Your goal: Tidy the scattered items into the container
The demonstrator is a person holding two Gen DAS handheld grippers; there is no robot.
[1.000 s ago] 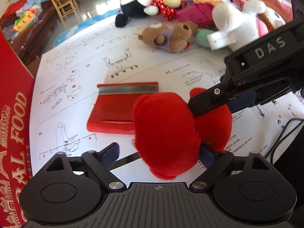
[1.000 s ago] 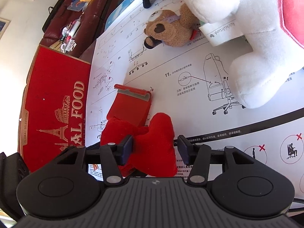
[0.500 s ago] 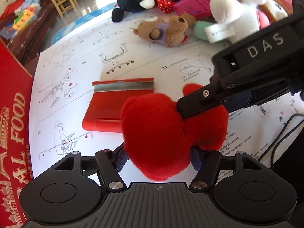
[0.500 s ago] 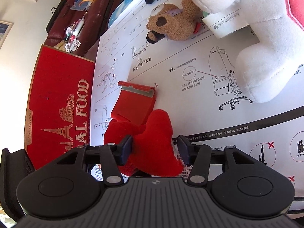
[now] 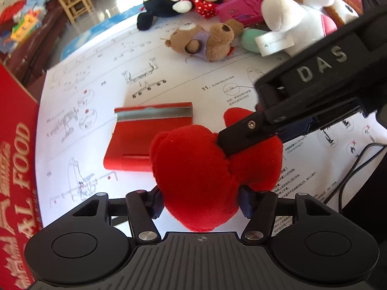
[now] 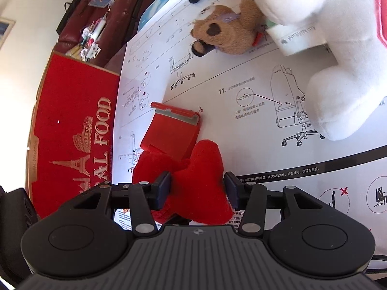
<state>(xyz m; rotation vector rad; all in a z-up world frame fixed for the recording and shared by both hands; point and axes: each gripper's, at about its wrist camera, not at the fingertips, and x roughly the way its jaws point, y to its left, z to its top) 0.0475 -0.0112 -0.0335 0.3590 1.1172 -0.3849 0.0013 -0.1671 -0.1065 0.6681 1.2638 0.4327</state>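
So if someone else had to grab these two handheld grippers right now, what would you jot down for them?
Left gripper: jaws closing around the lower part of the red heart-shaped plush toy, pads at its sides.
Right gripper: jaws closing on the same plush, pads against its other lobe.
The plush sits above the white instruction sheet, just in front of the flat red folding stand.
The red cardboard box stands to the left; nothing can be seen inside it.
Left to do: this plush, the stand, the brown teddy bear, the white plush animal and the black polka-dot plush.
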